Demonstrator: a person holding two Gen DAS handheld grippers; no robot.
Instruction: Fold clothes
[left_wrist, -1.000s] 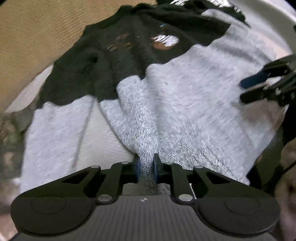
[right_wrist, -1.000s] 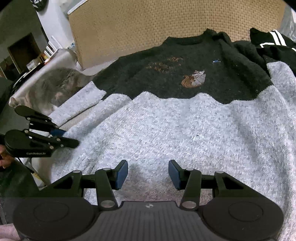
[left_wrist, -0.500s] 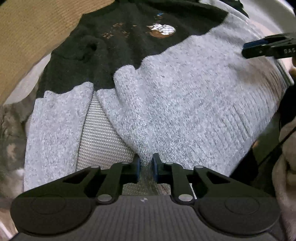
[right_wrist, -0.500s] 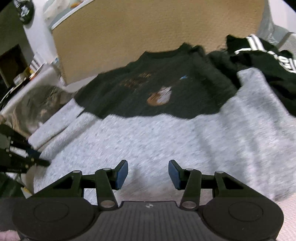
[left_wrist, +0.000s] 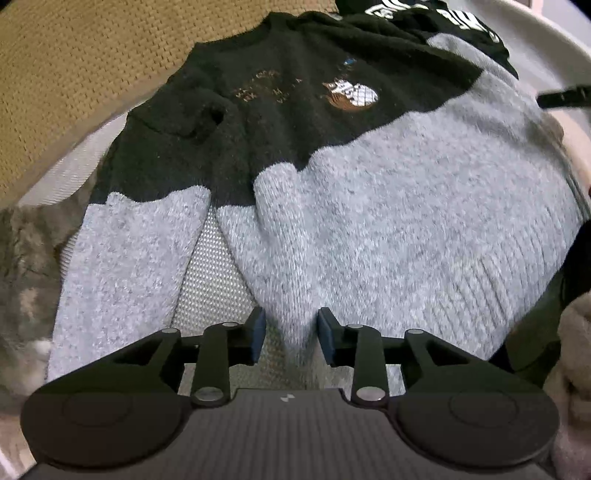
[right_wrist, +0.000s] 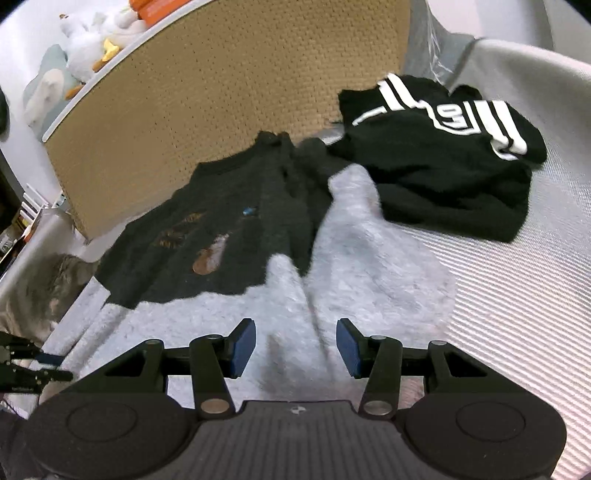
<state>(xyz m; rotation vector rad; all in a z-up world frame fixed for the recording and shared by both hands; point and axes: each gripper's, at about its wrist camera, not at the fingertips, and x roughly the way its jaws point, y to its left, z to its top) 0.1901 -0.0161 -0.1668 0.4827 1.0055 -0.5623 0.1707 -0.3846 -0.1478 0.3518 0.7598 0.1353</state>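
A knit sweater (left_wrist: 388, 206), black on top with a small embroidered figure and grey below, lies spread face up on a pale textured mattress (left_wrist: 214, 280). Its left grey sleeve (left_wrist: 122, 273) lies apart from the body. My left gripper (left_wrist: 290, 338) stands open at the sweater's lower left corner, a ridge of grey hem lying between its fingers. In the right wrist view the sweater (right_wrist: 280, 306) runs away from me, and my right gripper (right_wrist: 295, 349) hangs open just above its grey right side, near where the right sleeve (right_wrist: 369, 236) spreads out.
A black garment with white stripes (right_wrist: 443, 155) lies bunched at the far right of the mattress (right_wrist: 524, 332). A tan woven headboard (right_wrist: 236, 110) stands behind. A grey cat (right_wrist: 40, 291) sits at the left edge. Stuffed toys (right_wrist: 88, 40) rest on top of the headboard.
My left gripper has opened and let go of the grey hem. The right gripper has swung right along the sweater, bringing the striped garment into view.
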